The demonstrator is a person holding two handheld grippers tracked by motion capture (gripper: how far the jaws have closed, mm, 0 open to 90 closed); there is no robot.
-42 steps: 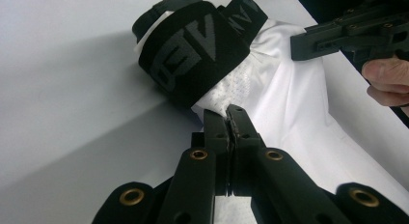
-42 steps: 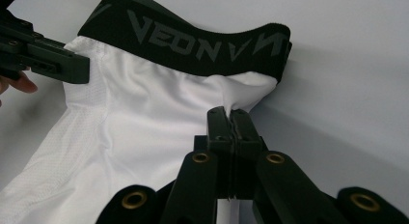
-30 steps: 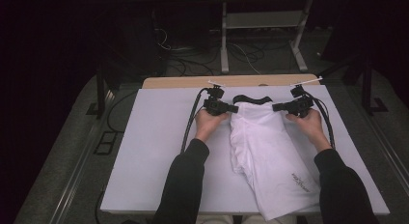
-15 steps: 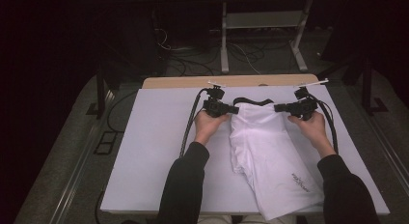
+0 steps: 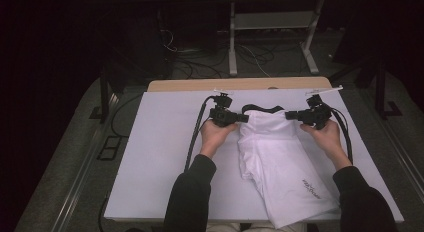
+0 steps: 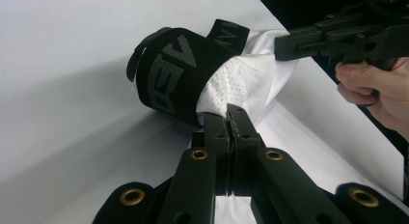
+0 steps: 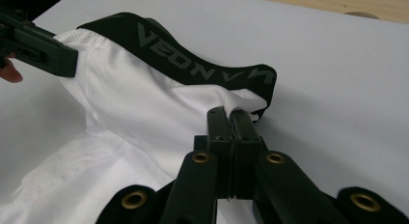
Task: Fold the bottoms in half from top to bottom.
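shorts (image 5: 280,162): white mesh cloth | waistband (image 7: 193,60): black woven elastic | table (image 5: 160,157): matt white

Left gripper (image 5: 244,118) and right gripper (image 5: 289,115) level, facing inward, jaws clamped shut.

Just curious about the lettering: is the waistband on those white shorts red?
No, the waistband on the white shorts is black with grey letters.

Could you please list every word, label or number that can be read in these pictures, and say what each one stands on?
"VEON": grey letters on the black waistband of the white shorts, clearest in the right gripper view.
After it on the waistband, part of a second "V..." follows, cut off by a fold.
Small dark print on the shorts' leg in the high view: too small to read.
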